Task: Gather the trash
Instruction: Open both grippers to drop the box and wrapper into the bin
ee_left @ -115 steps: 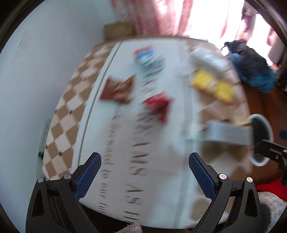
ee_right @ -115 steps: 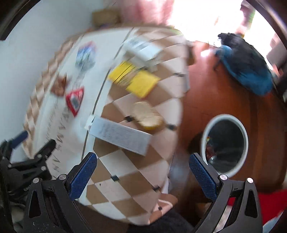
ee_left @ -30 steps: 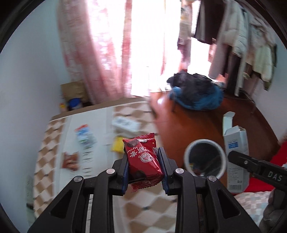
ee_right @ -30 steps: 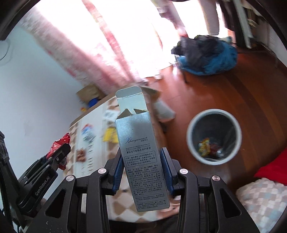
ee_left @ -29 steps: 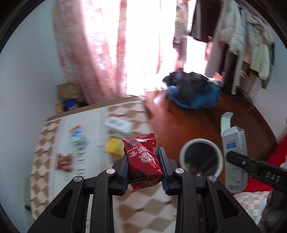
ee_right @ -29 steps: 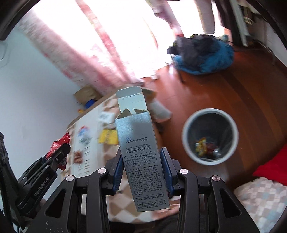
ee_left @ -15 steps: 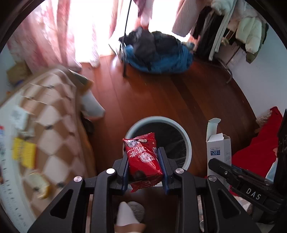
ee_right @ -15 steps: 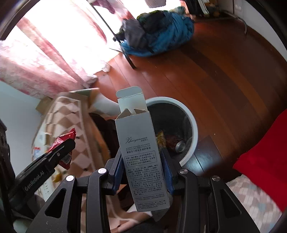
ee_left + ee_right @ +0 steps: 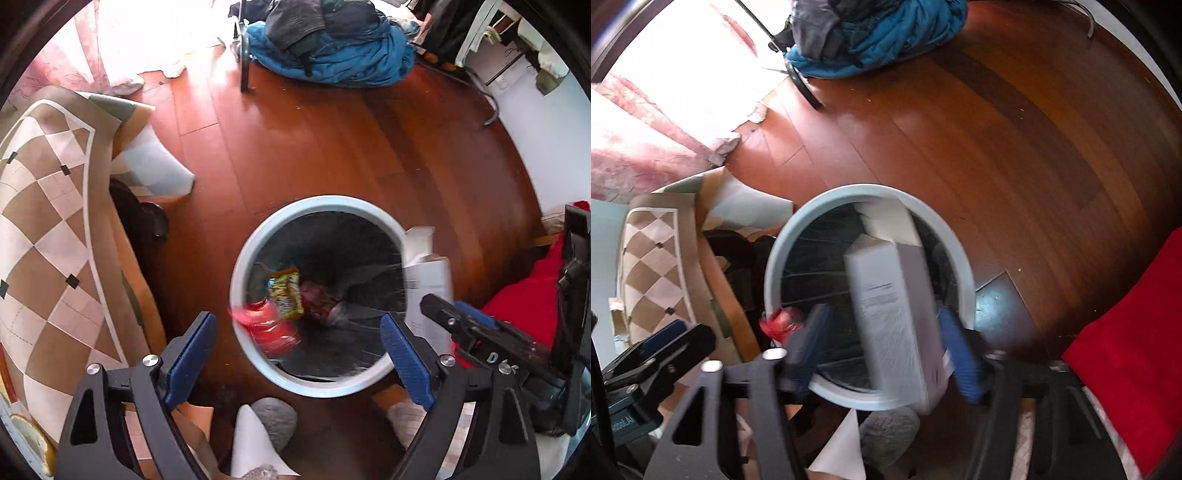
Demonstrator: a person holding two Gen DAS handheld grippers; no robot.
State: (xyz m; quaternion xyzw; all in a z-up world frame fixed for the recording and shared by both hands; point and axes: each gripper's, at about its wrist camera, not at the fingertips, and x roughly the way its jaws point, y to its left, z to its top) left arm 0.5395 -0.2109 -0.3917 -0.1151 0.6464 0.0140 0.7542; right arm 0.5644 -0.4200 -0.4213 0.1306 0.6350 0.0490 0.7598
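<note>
Both my claws stand spread wide, gripping nothing: left gripper [image 9: 295, 354], right gripper [image 9: 886, 350]. Between each pair of jaws, the red snack packet [image 9: 267, 326] and grey carton [image 9: 892, 314] drop blurred into the bin [image 9: 242, 266] just ahead. Keep centred over its rim; beyond lies open floor [image 9: 332, 140].

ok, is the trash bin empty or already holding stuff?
Not empty. The left wrist view shows a yellow wrapper and other crumpled litter at the bottom of the trash bin; the red snack packet blurs at its rim.
</note>
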